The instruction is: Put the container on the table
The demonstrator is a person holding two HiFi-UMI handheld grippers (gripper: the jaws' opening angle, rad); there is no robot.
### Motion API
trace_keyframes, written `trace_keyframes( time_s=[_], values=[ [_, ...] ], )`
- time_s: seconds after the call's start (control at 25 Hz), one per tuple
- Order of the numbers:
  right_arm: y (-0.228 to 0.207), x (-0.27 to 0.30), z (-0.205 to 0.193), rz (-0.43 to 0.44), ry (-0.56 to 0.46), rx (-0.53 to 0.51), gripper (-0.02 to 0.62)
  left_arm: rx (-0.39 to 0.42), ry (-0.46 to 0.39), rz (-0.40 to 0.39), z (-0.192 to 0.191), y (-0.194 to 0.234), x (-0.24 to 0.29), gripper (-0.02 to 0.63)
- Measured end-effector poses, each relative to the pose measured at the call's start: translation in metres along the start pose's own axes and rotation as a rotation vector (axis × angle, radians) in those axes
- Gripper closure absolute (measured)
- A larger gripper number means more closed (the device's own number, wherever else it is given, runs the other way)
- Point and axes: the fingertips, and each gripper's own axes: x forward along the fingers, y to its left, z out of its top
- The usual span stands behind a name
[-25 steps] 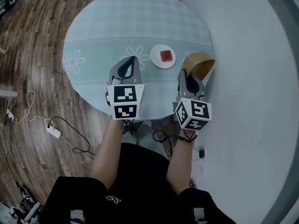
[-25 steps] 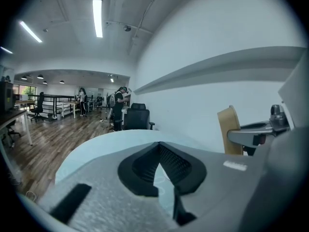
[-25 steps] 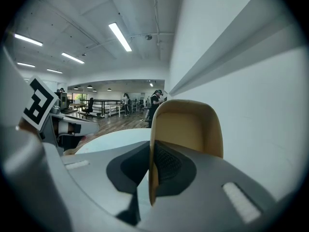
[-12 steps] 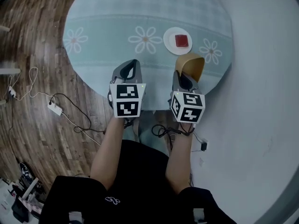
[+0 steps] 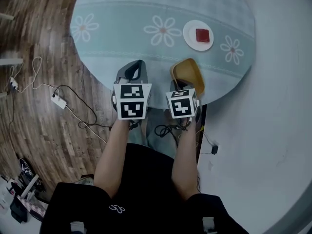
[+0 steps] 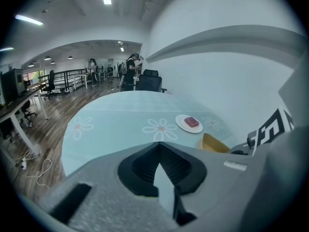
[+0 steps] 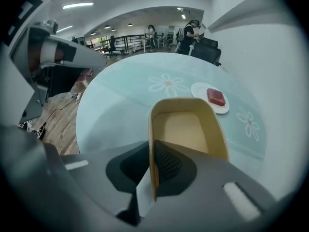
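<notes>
Right gripper (image 7: 153, 148) was clamped on the container (image 7: 190, 124): one thin side wall sat edge-on between the ribbed black pads, jaws closed onto it. Container was a shallow tan tray, matte, rounded corners, nothing in it. In the head view the container (image 5: 187, 74) hung over the near edge of the counter (image 5: 122, 18), ahead of the right gripper (image 5: 183, 86). Its underside was hidden, so I couldn't tell whether it touched the cloth.

Left gripper (image 6: 159, 151) had its jaws together with nothing between them. In the head view the left gripper (image 5: 135, 67) sat at the counter's near rim, just beside the right one.

Counter was round, covered in pale teal cloth with a faint check and a band of white daisies. Further in, well apart from the container, was a small white round plate (image 5: 198, 35) carrying a red block (image 5: 202, 35).

Right fingertips were masked in the head view by the marker cube and the tray. Cables and a power strip (image 5: 56, 101) lay on the wood-plank floor (image 5: 39, 145)
</notes>
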Motion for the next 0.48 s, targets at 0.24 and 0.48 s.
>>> trace_keyframes(
  time_s=[0.24,0.48],
  values=[
    [0.010,0.005,0.002,0.013,-0.063,0.009,0.532,0.011,-0.012,-0.005,0.004,0.000,-0.004,0.604],
    [-0.004,-0.031,0.034,0.035,-0.197,0.034,0.517,0.030,-0.070,-0.019,0.035,-0.009,-0.013,0.604]
  ],
)
